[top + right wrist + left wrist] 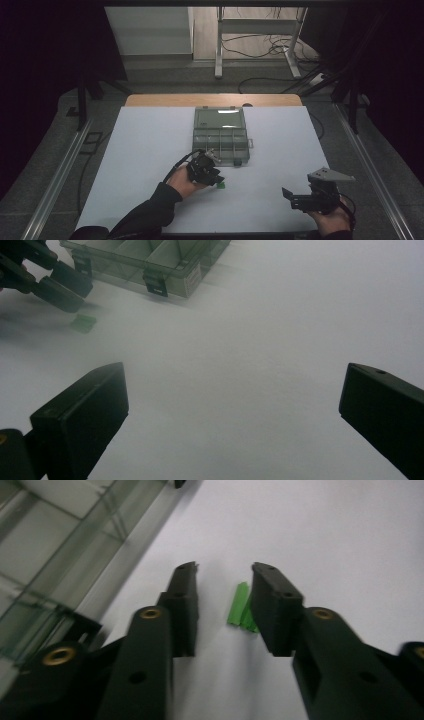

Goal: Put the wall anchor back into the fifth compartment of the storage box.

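High view, near edge first: right gripper [292,197] sits parked at the bottom right, held level in the person's hand, well apart from everything. Its own view shows both jaws spread wide with bare white table [250,390] between them, nothing held. Looks like it's just waiting out of the way so the left side has room.

Left gripper [216,178] is further in, tilted down toward the table, forearm coming from the bottom left. Small green piece [221,185] lies flat on the table just beside its tips.

Left gripper view: green piece [241,607] lies between the jaws, off-centre, right up against the right-hand jaw's inner face, with a clear gap to the left-hand jaw. Jaws are partly closed, bracketing it, not yet pinching; no earlier-looking squeeze visible on the piece. I judge this as the closing stage of a pick: the offset means the right-hand jaw probably meets the piece first and may nudge it sideways before the other pad arrives. The piece is thin and flat, so the tips have to stay low on the table to catch it.

Beyond that: clear compartment box [220,134] stands open, lid folded back toward the far side, dividers visible. Its near edge is just past the left gripper, so the likely destination is close. Right gripper view shows the same box [150,260] with a latch on its front wall, green piece [83,322] near it.
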A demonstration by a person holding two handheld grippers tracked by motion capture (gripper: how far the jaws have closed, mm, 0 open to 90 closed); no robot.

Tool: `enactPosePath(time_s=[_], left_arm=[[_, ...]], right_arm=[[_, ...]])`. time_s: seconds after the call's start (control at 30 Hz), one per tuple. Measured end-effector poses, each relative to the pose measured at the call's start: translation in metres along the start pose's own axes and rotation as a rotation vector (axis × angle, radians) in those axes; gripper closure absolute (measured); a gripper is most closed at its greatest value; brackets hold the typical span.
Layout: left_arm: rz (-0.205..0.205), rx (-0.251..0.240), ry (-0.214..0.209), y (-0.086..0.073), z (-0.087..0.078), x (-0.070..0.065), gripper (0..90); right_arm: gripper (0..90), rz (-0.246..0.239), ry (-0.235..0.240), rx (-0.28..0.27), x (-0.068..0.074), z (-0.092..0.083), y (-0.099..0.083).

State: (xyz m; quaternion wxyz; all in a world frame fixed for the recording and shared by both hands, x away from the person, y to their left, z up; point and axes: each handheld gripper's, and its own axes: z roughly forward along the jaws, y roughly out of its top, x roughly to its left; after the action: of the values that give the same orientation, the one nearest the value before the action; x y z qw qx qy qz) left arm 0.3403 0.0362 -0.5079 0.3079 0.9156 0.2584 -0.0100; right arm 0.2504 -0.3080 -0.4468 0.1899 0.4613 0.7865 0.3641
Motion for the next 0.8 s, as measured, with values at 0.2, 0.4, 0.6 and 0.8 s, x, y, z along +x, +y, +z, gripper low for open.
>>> enactPosePath(time_s=[0.2,0.4,0.6,0.8], left_arm=[[0.014,0.017,0.004,-0.001,0.006,-0.003,75.4],[0.038,0.037,0.027,-0.003,0.008,-0.003,78.8],[0.043,0.038,0.030,-0.004,0.010,-0.002,83.6],[0.028,0.035,0.023,-0.004,0.009,-0.001,84.3]], right_arm=[[0.0,-0.002,0.001,0.002,0.000,0.000,0.000],[0.0,0.000,0.001,0.001,0.000,0.000,0.000],[0.0,-0.002,0.001,0.002,0.000,0.000,0.000],[0.0,0.000,0.002,0.001,0.000,0.000,0.000]])
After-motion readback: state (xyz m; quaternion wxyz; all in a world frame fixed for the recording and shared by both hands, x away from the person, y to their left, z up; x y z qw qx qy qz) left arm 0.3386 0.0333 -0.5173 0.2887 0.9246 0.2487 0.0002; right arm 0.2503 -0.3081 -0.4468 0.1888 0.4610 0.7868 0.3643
